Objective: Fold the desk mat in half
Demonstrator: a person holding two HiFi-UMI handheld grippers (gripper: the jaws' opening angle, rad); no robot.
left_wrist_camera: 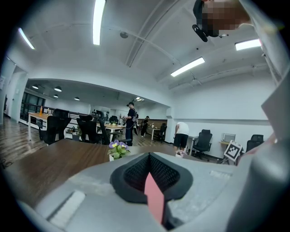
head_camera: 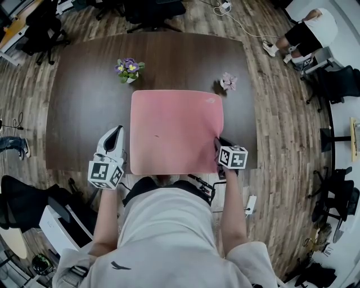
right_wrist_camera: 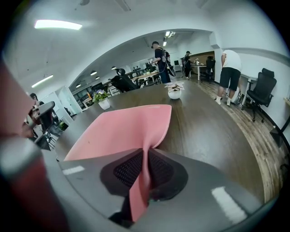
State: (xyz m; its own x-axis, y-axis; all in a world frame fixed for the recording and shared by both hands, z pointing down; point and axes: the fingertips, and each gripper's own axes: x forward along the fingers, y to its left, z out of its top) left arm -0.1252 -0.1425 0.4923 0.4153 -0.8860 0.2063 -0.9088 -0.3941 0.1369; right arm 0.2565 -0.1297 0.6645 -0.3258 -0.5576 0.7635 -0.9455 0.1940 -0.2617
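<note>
– At the near edge of the surface (head_camera: 84,112), as the head view shows it, which step is in hand?
– The pink desk mat (head_camera: 177,129) lies flat, with its near side along that edge. The left gripper (head_camera: 118,134) is at its near left corner and the right gripper (head_camera: 218,146) is at its near right corner. I judge this is the grasp before the fold, because no half is laid over yet.
– And the left gripper view?
– The left gripper (left_wrist_camera: 152,174) is clenched on a thin pink strip of the desk mat (left_wrist_camera: 155,201).
– The right gripper view?
– The right gripper (right_wrist_camera: 144,170) pinches the corner, which rises a little. The rest of the desk mat (right_wrist_camera: 122,131) lies flat.
– What does the next move call for?
– I think both corners should rise together and go to the far side of the mat, so that the edges meet. They should stop before the purple flower pot (head_camera: 129,68) and the small pink pot (head_camera: 228,82) near the far edge.
– And the room?
– It is an open office with a wood floor (head_camera: 281,140) and black chairs (head_camera: 154,11). Some people stand far away.
</note>
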